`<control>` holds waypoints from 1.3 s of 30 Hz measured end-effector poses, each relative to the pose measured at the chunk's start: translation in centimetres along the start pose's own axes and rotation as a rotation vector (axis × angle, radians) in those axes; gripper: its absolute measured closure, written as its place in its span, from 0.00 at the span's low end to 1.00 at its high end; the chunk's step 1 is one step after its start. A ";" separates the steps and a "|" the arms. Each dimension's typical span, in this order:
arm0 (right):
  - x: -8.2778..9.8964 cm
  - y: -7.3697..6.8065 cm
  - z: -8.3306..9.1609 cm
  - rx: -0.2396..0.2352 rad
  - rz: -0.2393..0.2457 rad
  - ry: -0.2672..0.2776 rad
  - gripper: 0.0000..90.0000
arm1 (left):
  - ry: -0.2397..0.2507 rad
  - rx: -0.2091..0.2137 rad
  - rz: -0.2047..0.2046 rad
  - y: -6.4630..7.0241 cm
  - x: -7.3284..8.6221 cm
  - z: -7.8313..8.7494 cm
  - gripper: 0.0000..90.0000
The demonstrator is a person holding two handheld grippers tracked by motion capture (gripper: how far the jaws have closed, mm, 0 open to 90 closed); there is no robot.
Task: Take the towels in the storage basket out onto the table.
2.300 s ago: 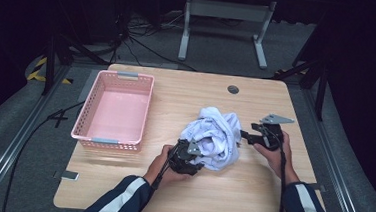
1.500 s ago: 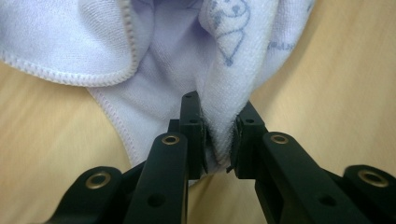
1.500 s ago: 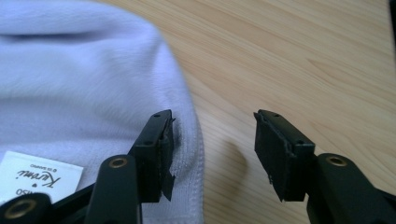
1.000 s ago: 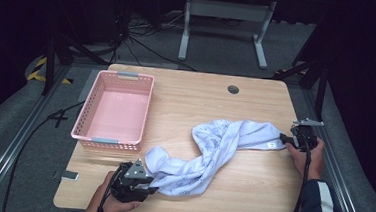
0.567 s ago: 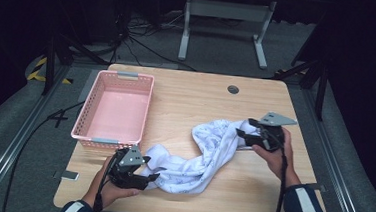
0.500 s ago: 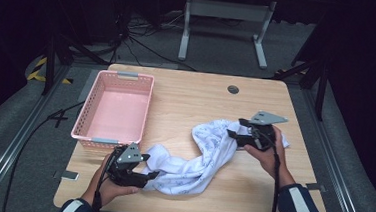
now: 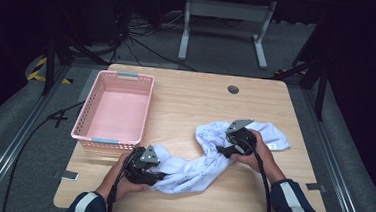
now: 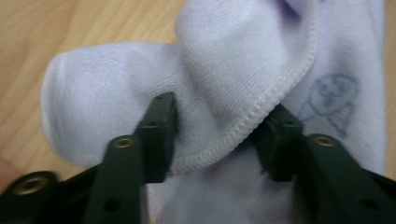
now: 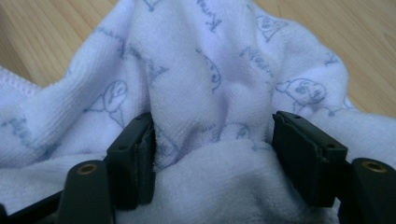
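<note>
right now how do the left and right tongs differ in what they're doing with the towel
The left tongs sit at the towel's near-left end by the pink basket, a hemmed fold between the jaws; the right tongs sit farther right, over a printed bunch. The left jaws have just been closing on the fold, the right jaws opening around the bunch. Both rest low on the same towel on the wooden table.

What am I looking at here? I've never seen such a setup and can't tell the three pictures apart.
A person at a wooden table holds a hand-operated tool in each hand: the left gripper and right gripper. The high view looks down from above; the other two pictures come from cameras riding on each tool, looking along its black fingers. On the table lie a pink basket and a white printed towel. Both tools straddle folds of the towel; whether they pinch it is unclear.
</note>
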State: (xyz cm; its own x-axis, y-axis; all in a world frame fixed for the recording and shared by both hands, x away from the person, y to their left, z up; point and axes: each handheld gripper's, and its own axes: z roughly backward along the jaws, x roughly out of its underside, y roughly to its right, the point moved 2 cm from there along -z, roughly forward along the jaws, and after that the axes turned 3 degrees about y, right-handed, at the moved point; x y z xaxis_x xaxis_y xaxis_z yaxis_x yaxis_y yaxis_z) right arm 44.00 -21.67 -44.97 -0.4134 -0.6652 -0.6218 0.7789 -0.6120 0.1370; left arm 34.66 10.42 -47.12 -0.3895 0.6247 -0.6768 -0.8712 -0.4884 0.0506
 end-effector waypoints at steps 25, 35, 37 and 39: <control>4.0 -0.4 10.7 0.034 -0.159 0.387 0.35 | 0.073 -0.107 0.050 0.0 0.1 3.4 0.91; 5.8 -1.2 6.4 0.048 -0.162 0.112 0.36 | 0.055 -0.069 0.078 0.7 1.6 3.5 0.90; 6.1 -1.3 5.4 0.056 -0.157 0.076 0.44 | 0.048 -0.059 0.080 0.6 1.9 3.5 0.90; 6.2 -1.5 4.7 0.057 -0.141 0.053 0.57 | 0.046 -0.064 0.085 0.5 2.0 3.5 0.90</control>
State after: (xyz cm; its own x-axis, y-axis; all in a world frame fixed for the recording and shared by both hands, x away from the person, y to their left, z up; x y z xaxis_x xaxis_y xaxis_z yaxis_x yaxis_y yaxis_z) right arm 38.00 -26.87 -45.38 -0.4901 -0.5483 -0.6777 0.6861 -0.7222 0.0882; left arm 32.34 13.59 -45.86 -0.4455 0.5519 -0.7050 -0.8145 -0.5768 0.0631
